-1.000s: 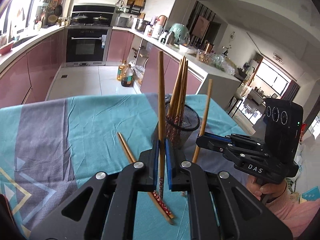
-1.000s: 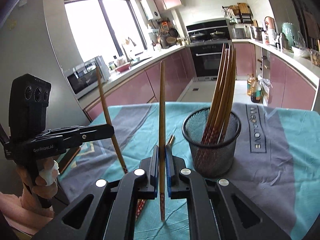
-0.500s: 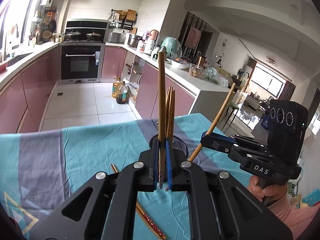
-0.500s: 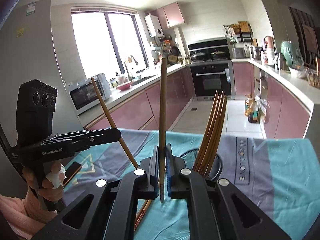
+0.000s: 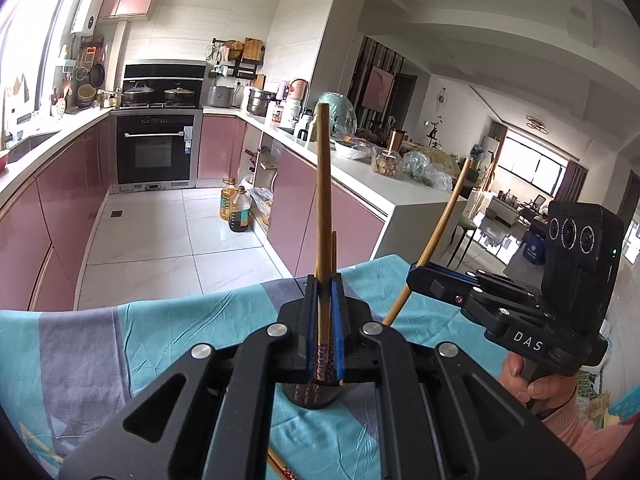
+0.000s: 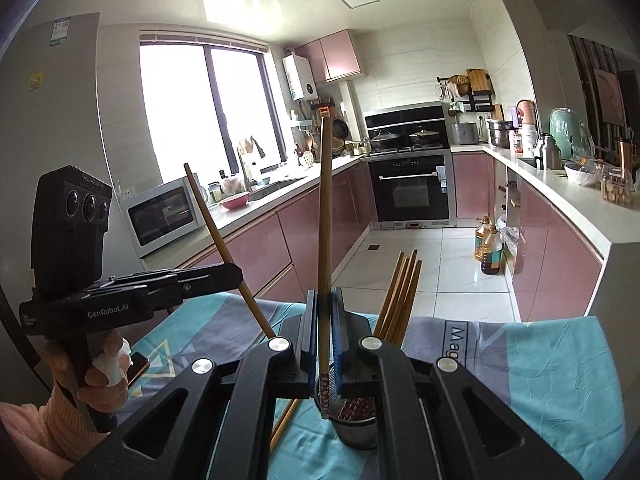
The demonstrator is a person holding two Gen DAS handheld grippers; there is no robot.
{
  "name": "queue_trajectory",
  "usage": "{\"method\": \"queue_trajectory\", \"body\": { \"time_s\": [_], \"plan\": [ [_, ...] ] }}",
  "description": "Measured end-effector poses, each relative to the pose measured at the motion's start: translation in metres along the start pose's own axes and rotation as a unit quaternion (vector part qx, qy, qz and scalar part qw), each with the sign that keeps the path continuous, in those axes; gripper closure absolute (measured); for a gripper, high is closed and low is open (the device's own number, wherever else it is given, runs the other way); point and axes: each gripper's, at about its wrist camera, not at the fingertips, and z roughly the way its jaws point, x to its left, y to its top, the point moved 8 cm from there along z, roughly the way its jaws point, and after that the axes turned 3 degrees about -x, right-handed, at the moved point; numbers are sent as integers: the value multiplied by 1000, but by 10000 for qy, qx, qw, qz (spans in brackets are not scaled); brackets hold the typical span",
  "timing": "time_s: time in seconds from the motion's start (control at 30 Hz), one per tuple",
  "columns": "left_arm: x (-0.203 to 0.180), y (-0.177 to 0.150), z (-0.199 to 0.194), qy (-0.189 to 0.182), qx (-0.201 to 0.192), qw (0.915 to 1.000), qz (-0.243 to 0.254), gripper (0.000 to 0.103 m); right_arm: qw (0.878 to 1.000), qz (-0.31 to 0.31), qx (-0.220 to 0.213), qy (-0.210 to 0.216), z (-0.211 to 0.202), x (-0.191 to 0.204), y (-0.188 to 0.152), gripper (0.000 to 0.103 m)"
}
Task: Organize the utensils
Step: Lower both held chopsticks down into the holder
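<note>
My left gripper [image 5: 323, 328] is shut on an upright wooden chopstick [image 5: 322, 208], its patterned end just above the black mesh holder [image 5: 310, 394] below the jaws. My right gripper [image 6: 323, 340] is shut on another upright chopstick [image 6: 325, 224], its tip at the rim of the mesh holder [image 6: 356, 432], which holds several chopsticks [image 6: 398, 300]. The right gripper [image 5: 436, 284] shows in the left wrist view with its tilted chopstick [image 5: 436, 236]. The left gripper [image 6: 224, 276] shows in the right wrist view with its chopstick [image 6: 224, 248].
The table carries a teal and grey cloth [image 5: 120, 344]. Loose chopsticks lie on it beside the holder, seen in the left wrist view [image 5: 280, 468] and in the right wrist view [image 6: 286, 420]. A phone [image 6: 138, 364] lies at the table's left. Kitchen counters stand beyond.
Both grippers have risen and moved over the mesh holder with their chopsticks. The holder now sits right under the jaws of each, mostly hidden behind them.
</note>
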Motion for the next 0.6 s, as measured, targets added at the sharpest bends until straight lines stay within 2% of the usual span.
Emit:
{"method": "queue_trajectory", "body": {
  "time_s": [0.6],
  "plan": [
    [-4,-9,22,103,226,9996,100,96,9999,56,74,-88,15,-6,-1,97]
  ]
}}
